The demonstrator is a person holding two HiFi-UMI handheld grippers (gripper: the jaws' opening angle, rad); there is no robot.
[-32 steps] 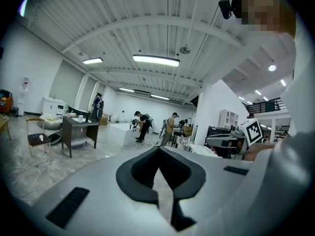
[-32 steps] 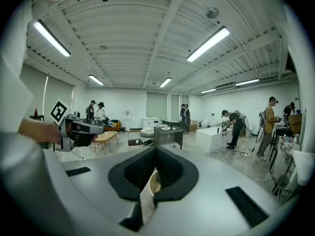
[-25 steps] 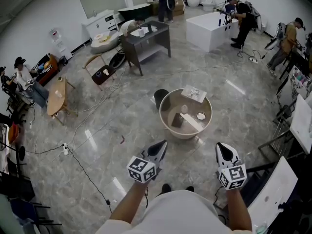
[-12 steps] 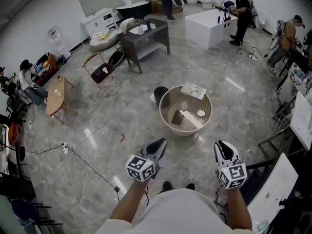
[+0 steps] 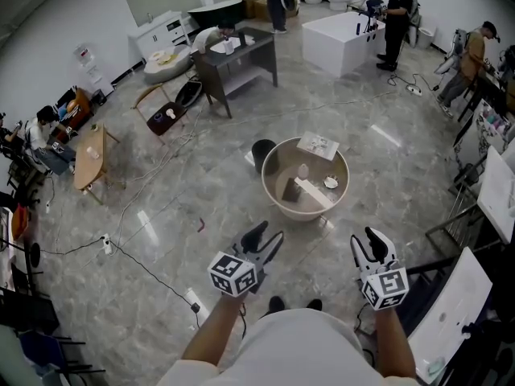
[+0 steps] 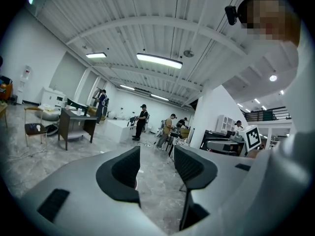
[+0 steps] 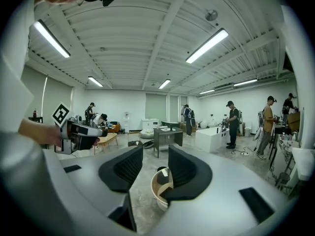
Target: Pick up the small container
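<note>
Both sets of jaws have just been opened: the left gripper (image 5: 268,236) and right gripper (image 5: 366,240) are each spread moderately wide, with nothing caught between them. So a grab is probably being set up, not begun yet. The small container (image 5: 302,170) is sat in the tub (image 5: 299,213), near its middle, a touch toward 12 o'clock, well apart from both grippers. It looks to be stood upright, long axis vertical, top up, though it's too tiny to be sworn to.
</note>
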